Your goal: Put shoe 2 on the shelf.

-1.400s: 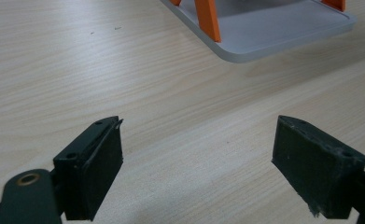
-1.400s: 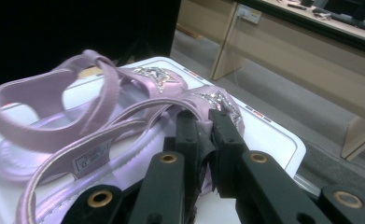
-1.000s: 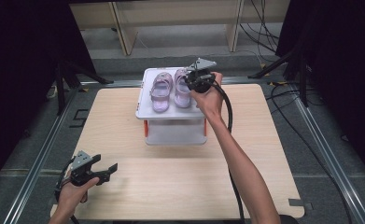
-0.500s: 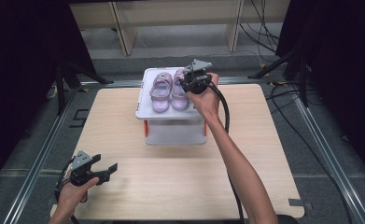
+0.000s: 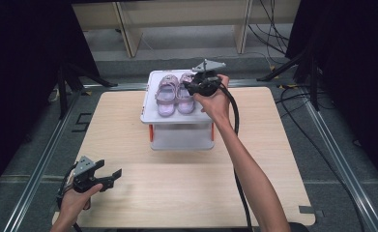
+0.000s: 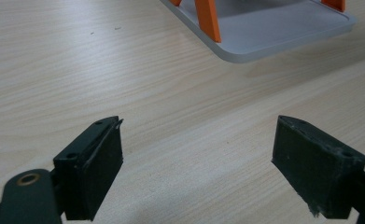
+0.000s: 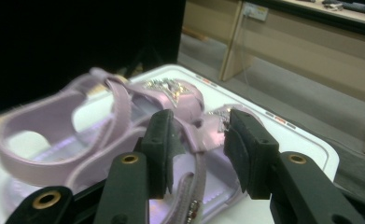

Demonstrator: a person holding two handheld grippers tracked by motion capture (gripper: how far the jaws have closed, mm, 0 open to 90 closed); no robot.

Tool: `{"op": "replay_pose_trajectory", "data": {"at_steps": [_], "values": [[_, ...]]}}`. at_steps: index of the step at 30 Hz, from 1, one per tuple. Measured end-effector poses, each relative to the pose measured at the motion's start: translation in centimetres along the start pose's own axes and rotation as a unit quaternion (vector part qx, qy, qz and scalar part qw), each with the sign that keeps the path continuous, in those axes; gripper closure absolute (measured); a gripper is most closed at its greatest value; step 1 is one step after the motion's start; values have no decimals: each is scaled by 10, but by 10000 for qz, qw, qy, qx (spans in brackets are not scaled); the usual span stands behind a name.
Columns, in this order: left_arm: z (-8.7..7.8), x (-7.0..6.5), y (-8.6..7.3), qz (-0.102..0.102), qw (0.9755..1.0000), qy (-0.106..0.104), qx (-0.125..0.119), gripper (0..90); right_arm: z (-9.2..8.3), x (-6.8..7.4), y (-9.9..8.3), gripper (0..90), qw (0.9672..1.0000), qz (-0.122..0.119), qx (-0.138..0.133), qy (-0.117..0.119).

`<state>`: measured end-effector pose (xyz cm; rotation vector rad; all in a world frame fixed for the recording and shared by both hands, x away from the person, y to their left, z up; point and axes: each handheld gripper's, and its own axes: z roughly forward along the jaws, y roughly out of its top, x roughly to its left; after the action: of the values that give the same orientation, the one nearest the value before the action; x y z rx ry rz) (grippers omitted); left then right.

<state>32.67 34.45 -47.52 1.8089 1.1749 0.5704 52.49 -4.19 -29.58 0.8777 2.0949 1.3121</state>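
Note:
Two lilac sandals stand side by side on the white top of a small rack (image 5: 148, 115): the left sandal (image 5: 165, 95) and the right sandal (image 5: 183, 100). My right gripper (image 5: 192, 88) reaches over the right sandal from the right. Its jaws have just been opening. In the right gripper view they (image 7: 199, 135) stand apart on either side of a strap of the near sandal (image 7: 54, 154), whose pads do not press on it. My left gripper (image 5: 111, 178) hovers low over the table's front left, open with nothing between its fingers (image 6: 199, 158).
The rack has orange legs (image 6: 208, 18) and a grey base (image 6: 273, 32) on the wooden table (image 5: 186, 193). A metal frame (image 5: 36, 169) runs around the table. Shelving and cables lie beyond the far edge.
Both hands keep their places. The right gripper stays at the right sandal on the rack top, and the left gripper stays low at the front left.

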Motion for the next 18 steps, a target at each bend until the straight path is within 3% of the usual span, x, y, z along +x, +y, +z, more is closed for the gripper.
{"op": "replay_pose_trajectory", "data": {"at_steps": [7, 16, 18], "values": [[1, 0, 0, -22, 10000, -5, -33, 155, -25, 6, -6, 581, 9991, 79, -354, 241], [1, 0, -1, -28, 10000, 25, -22, 155, -61, 15, -33, 523, 9964, -11, -677, 512], [1, 0, -1, -14, 10000, 52, 22, 156, -69, 19, -41, 510, 9959, 93, -701, 568]]}}
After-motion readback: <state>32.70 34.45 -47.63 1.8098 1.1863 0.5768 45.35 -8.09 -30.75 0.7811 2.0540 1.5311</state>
